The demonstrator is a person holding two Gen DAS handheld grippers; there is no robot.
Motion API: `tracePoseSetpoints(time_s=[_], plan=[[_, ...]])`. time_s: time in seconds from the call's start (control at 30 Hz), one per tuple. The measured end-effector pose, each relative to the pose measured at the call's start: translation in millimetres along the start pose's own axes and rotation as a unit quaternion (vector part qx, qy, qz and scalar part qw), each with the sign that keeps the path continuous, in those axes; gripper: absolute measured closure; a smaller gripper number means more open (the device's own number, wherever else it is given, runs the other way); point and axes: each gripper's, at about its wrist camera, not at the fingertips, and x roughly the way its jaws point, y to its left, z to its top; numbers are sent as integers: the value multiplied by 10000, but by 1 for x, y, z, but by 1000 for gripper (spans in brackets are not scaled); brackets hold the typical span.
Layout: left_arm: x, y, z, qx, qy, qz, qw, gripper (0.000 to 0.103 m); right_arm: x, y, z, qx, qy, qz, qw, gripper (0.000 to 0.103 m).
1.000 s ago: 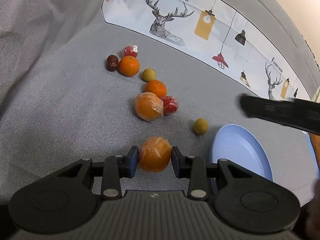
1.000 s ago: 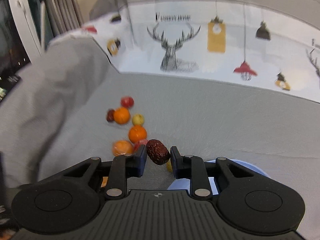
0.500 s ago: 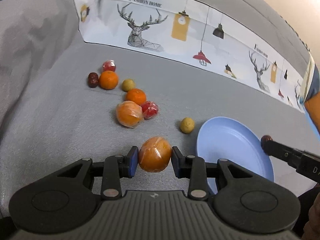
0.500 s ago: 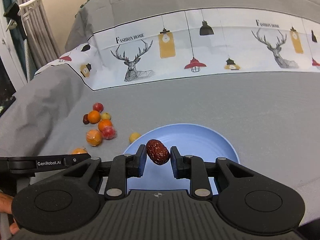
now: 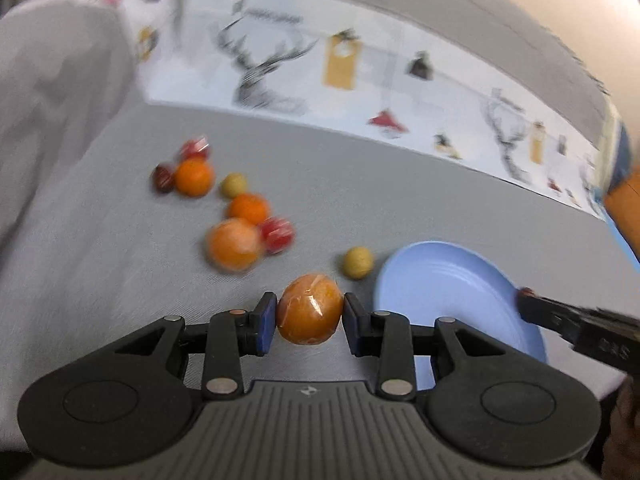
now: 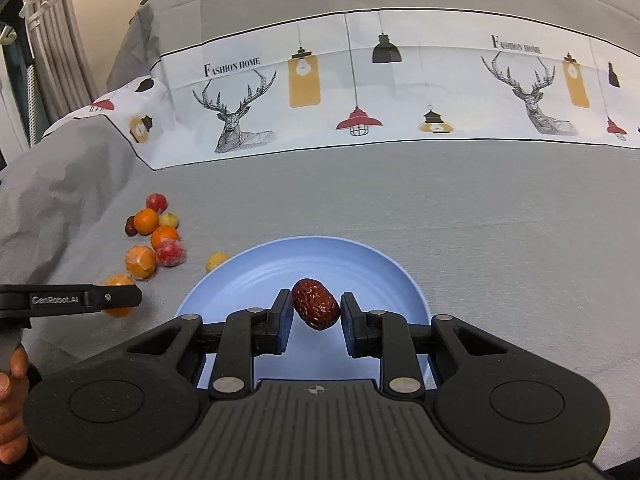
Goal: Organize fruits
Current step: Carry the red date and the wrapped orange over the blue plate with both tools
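My left gripper [image 5: 310, 322] is shut on a plastic-wrapped orange [image 5: 310, 308], held above the grey cloth just left of the blue plate [image 5: 444, 288]. My right gripper [image 6: 316, 320] holds a red date [image 6: 316, 309] over the blue plate [image 6: 248, 276]; its jaws have parted and the right pad stands slightly clear of the date. The right gripper's tip with the date [image 5: 526, 293] shows at the plate's right edge in the left wrist view. The left gripper [image 6: 120, 296] with its orange [image 6: 118, 280] shows left of the plate in the right wrist view.
Loose fruit lies on the grey cloth left of the plate: a wrapped orange [image 5: 234, 244], two oranges [image 5: 248, 208], red wrapped fruits [image 5: 276, 232], a date [image 5: 163, 178] and two yellow-green fruits [image 5: 357, 262]. A printed deer-pattern band [image 6: 360, 92] runs across the back.
The left gripper has moved right and forward with its orange, nearer the plate. The right gripper has come lower over the plate and its jaws have widened around the date.
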Motion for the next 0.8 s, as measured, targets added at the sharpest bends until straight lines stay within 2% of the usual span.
tracePoseSetpoints(time_s=[0.17,0.33,0.8], plan=[[-10,-28,-7,672,-272,-433,9964,64,-1,-3,-1,49,0,-35,10000,76],[-11,-45,-15,1046,-343,-727,9913,64,-1,-1,0,12,5,-46,10000,76],[-8,-57,-24,1326,-318,-1059,9850,64,1,2,-2,-38,31,-140,9999,76]])
